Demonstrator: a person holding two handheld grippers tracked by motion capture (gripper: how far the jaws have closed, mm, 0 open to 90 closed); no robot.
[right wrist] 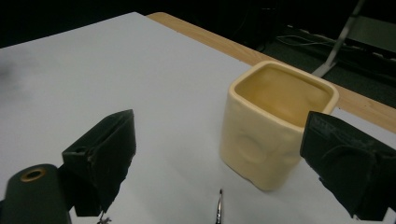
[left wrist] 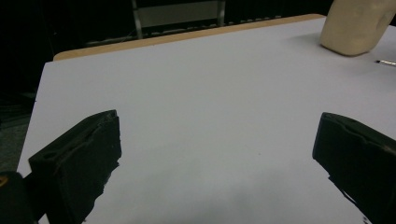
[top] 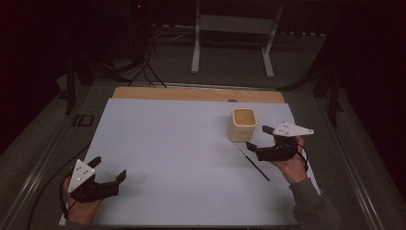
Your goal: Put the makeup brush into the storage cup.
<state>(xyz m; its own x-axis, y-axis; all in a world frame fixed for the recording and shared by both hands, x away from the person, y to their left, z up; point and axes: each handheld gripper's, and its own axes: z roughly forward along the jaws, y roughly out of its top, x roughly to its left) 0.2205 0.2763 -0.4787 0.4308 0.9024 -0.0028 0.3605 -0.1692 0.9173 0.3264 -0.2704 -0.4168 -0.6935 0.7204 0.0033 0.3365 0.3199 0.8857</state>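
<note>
— Brush [top: 254, 164] first: where does it lie from the tongs?

— Just beside the right gripper [top: 259, 140], on the white sheet [top: 167, 158]. It sits on the inner side of that gripper, toward the person's edge of the table, with its tip near the lower jaw. In the right gripper view the tip pokes up at the bottom edge, between the two jaws [right wrist: 219, 205].

— And its long axis?

— A slant. From the high view it runs from the end near the cup [top: 243, 124] down and to the right, toward the person's right sleeve. So a grip would likely need the jaws turned across that line, not along it.

— How do the jaws stand?

— Both pairs are spread wide and hold nothing. The right gripper points toward the cup, which stands upright and empty just ahead of it, apart from the jaws.

— The left gripper [top: 111, 173]?

— Well apart, at the near left corner of the sheet, jaws wide over bare paper. In its own view the cup and the brush tip [left wrist: 386, 62] sit far off at the upper right.

— So which hand is nearer?

— The right, clearly. I judge the brush is its to take, with the cup close by as the likely place to drop it.
</note>
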